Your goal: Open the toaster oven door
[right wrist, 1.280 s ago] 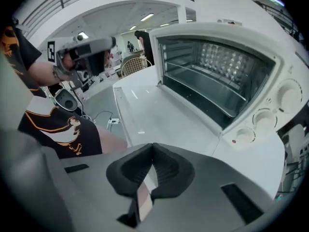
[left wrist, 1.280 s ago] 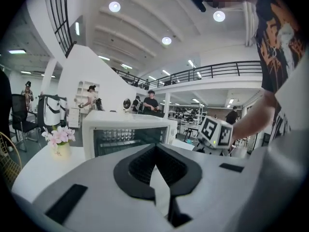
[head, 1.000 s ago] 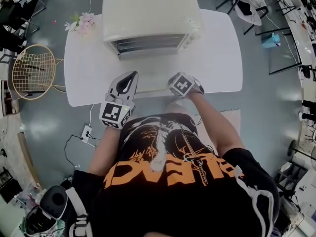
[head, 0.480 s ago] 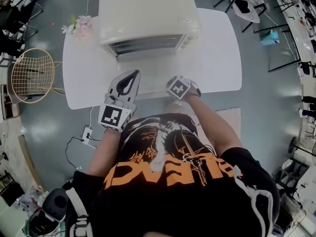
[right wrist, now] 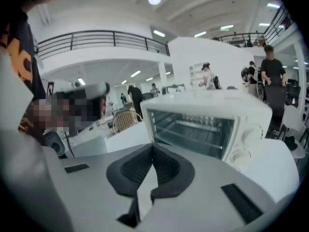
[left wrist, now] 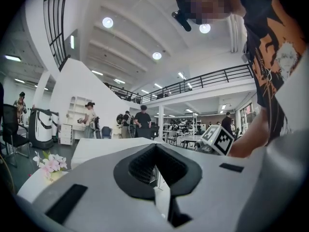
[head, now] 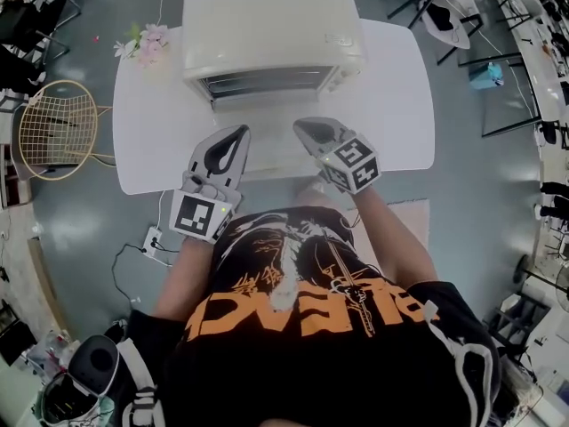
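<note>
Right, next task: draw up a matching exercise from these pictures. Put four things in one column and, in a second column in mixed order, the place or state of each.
Things
1. toaster oven
2. pink flowers
3. wire chair
4. right gripper

Place or state
A. on the floor, left of the table in the head view
B. jaws shut, nothing between them
C. at the table's far left corner
D. middle of the table's far side

Pairs: 1-D, 2-C, 3-A, 4-B
</note>
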Demonstrator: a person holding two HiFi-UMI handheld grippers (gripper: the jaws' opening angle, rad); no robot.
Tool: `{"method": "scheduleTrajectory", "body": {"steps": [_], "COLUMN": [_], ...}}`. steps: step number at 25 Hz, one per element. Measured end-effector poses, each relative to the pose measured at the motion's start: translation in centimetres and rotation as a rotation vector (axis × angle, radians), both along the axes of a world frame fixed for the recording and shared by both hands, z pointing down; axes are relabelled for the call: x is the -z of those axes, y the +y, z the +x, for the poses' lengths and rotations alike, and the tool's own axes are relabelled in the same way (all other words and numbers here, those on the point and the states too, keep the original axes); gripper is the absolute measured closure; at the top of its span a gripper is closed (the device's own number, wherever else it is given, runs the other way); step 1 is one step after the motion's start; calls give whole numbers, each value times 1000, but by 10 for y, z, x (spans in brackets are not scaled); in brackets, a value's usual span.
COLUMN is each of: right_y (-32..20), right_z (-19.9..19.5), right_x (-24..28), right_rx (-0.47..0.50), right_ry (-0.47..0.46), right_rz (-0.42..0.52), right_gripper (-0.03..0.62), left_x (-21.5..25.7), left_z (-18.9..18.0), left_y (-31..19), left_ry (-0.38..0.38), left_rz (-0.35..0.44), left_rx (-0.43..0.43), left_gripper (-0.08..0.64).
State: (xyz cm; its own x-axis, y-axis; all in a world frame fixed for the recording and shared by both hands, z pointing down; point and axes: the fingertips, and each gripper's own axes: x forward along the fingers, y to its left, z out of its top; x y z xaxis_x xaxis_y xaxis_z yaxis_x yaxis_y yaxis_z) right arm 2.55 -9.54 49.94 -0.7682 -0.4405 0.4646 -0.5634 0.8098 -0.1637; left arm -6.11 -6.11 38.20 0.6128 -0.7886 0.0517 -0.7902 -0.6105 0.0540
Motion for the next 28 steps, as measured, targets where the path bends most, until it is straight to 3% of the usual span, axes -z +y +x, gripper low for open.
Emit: {"method": "scheduleTrajectory", "body": {"steps": [4, 11, 17, 28], "right_y": [-4, 1, 4, 1], "right_z": [-3, -7, -8, -9], "right_x": [72, 162, 198, 198], "right_rx": [-31, -36, -31, -38], "right_ry": [-117, -293, -351, -354], "right_rz": [148, 311, 361, 365], "right_gripper": [578, 578, 578, 578], "left_x": [18, 57, 88, 94], "left_z": [-1, -5, 1, 2], "left_y": [-2, -8, -10, -17], "left_ry": [20, 45, 43, 36], "left_rz": [-8, 30, 80, 90], "left_rx": [5, 14, 1, 8], "left_gripper": [540, 541, 541, 541]}}
